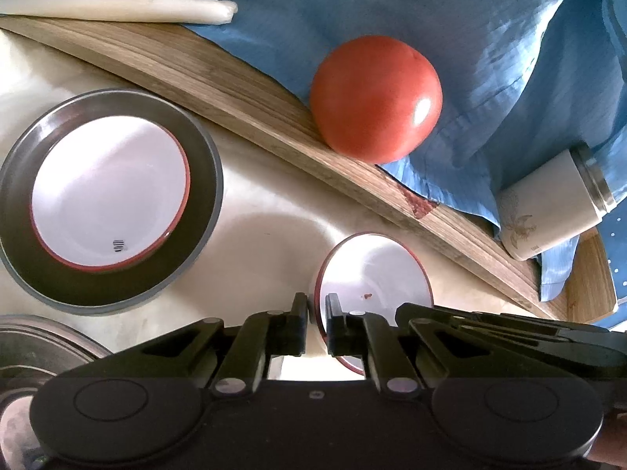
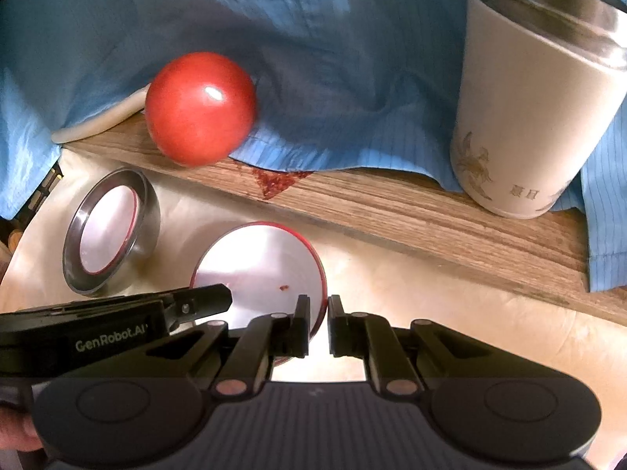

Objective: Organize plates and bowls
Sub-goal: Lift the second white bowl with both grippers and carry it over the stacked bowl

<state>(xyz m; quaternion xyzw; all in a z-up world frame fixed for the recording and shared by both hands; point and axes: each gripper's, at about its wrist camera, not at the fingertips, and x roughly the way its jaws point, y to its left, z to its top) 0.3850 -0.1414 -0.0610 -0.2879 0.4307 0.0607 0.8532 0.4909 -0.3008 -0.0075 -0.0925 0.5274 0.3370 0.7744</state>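
A small white plate with a red rim (image 1: 372, 270) is held between both grippers above the cream table. My left gripper (image 1: 317, 323) is shut on its left edge; my right gripper (image 2: 318, 325) is shut on its right edge (image 2: 270, 266). A second white red-rimmed plate (image 1: 109, 196) lies inside a steel bowl (image 1: 203, 180) at the left, also in the right wrist view (image 2: 149, 211). The right gripper's body shows in the left wrist view (image 1: 509, 333), and the left gripper's body in the right wrist view (image 2: 117, 321).
A red tomato (image 1: 376, 98) rests on a wooden board (image 1: 243, 98) with blue cloth (image 1: 470, 39) over it. A white steel-topped cup (image 2: 529, 117) stands on the board at right. A pale candle-like stick (image 1: 117, 8) lies at the back. Another steel dish (image 1: 39, 344) sits at the lower left.
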